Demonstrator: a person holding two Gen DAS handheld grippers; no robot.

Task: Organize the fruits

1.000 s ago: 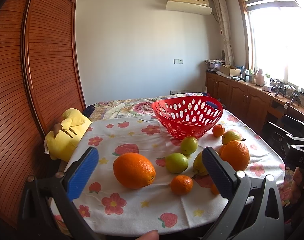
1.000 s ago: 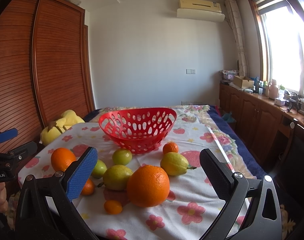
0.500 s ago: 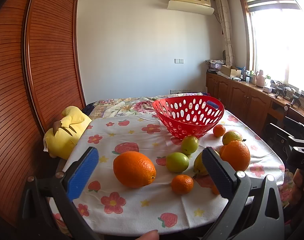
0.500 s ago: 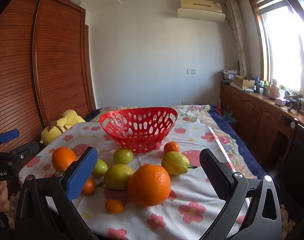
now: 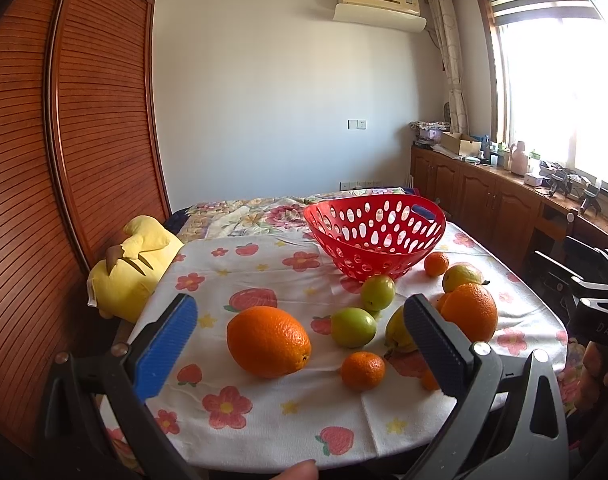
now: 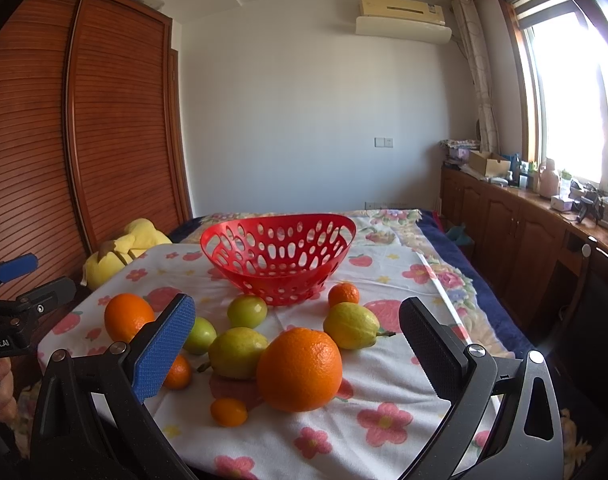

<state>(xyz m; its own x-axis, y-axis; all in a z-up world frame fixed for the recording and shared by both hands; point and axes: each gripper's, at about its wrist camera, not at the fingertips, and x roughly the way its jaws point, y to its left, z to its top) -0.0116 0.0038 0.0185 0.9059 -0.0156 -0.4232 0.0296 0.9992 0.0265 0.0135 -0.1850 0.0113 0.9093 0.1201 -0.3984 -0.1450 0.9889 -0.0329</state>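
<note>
Small orange (image 5: 430,381) perhaps half-hidden behind jaws

A lived-in bedroom of a private home, seen in daylight. A wall-mounted air conditioner (image 6: 403,16) hangs above a plain white wall with a light switch (image 6: 384,142); slatted wooden wardrobe doors (image 6: 115,128) line one side, and a curtained window (image 6: 564,96) lights a row of low wooden cabinets (image 6: 500,220) cluttered with a cardboard box, bottles and small household items. A floral bedspread (image 6: 388,224) covers the bed at the back, a yellow plush toy (image 5: 131,268) lies at its edge, and a flower-and-strawberry print cloth (image 5: 263,412) covers the surface carrying a red plastic fruit basket (image 5: 374,236).
</note>
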